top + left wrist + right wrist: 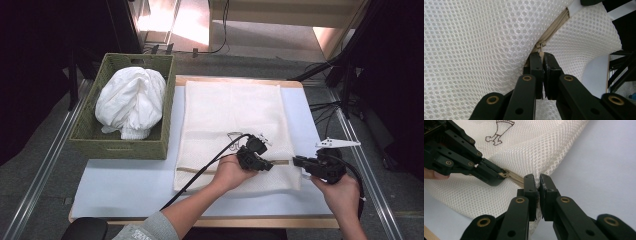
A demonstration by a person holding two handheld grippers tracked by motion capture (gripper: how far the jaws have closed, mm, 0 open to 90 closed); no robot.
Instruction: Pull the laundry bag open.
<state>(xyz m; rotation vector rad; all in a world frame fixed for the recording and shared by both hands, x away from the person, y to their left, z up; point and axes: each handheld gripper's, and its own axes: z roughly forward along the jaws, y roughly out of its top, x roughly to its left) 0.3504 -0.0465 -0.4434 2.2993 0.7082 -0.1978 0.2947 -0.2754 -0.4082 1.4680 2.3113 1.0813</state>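
White mesh laundry bag (232, 127) lies flat on the bench (125, 185), beside a green basket (87, 132) with white cloth (131, 102) inside. The left gripper (541, 53) has its jaws closed on the zipper pull (539, 46) of the bag. The right gripper (537, 181) has its jaws closed on the corner of the bag, at the end of the zipper (515, 178).

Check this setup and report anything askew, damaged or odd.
Nothing stands out. The mesh bag lies flat and square on the table, lifted only where the left claw pinches the zipper pull and the right claw clamps the bag's edge. The white cloth sits bundled inside the basket.
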